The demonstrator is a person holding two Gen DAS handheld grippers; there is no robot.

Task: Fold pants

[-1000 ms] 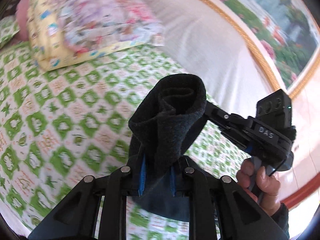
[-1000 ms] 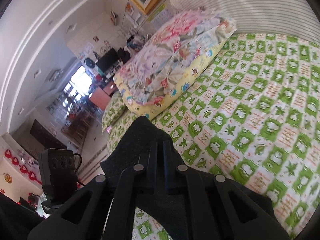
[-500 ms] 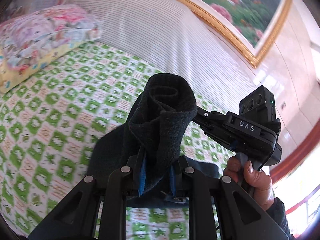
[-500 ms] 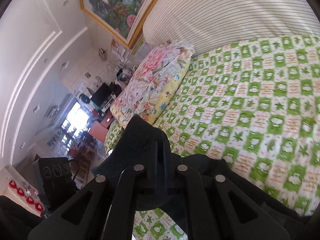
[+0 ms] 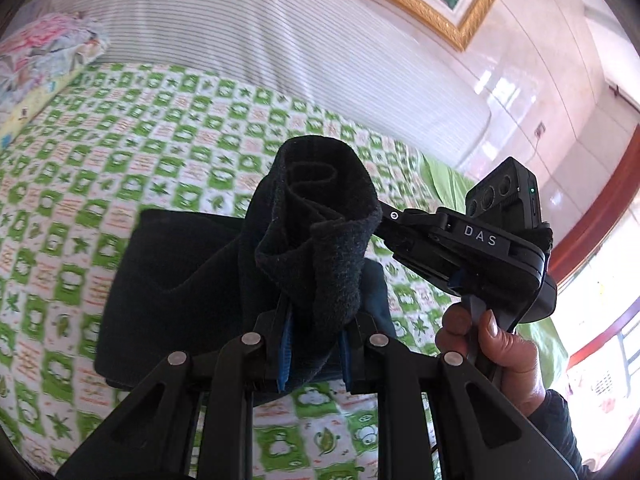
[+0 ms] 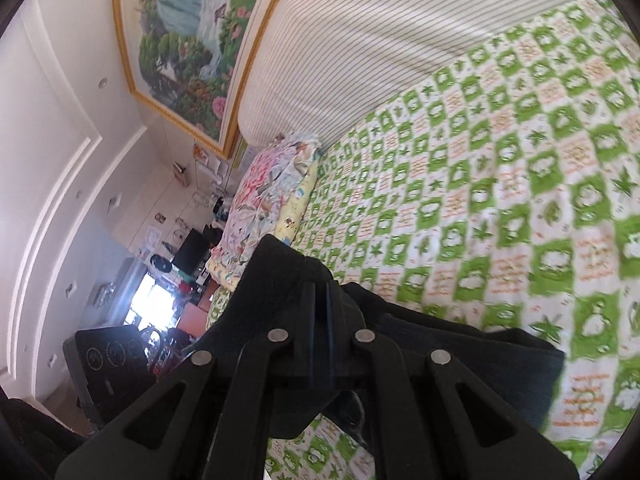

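My left gripper [image 5: 312, 354] is clenched on a bunched fold of the dark pants [image 5: 316, 240], lifted above the bed [image 5: 120, 128]. My right gripper [image 6: 319, 320] pinches another edge of the pants [image 6: 480, 364], its fingers pressed together on the cloth. The rest of the garment lies on the green-checked bedspread, away from the floral pillow [image 6: 260, 208] by the striped headboard [image 6: 380, 40].

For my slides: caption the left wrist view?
Both grippers pinch dark pants above a green-checked bedspread.
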